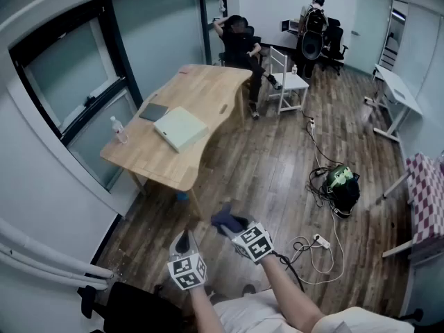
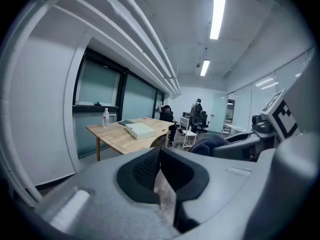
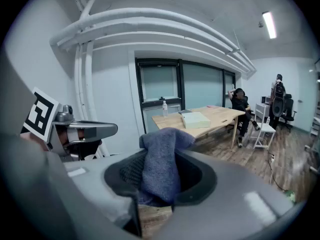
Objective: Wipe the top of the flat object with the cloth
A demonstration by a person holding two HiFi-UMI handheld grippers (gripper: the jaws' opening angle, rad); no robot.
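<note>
Cloth (image 3: 161, 164) sat pinched in our right gripper's (image 1: 229, 223) jaws; left gripper's (image 1: 184, 242) jaws pressed together, empty. Flat object (image 1: 180, 128) lay well ahead on the surface (image 1: 208, 89), beyond either, we judged.

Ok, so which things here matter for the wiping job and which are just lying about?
For the job: blue-grey towelling cloth, clamped in the right tool; flat pale-green box on the wooden table.
Lying about: clear plastic bottle; dark grey flat pad; white chair; green-and-black bag.
</note>
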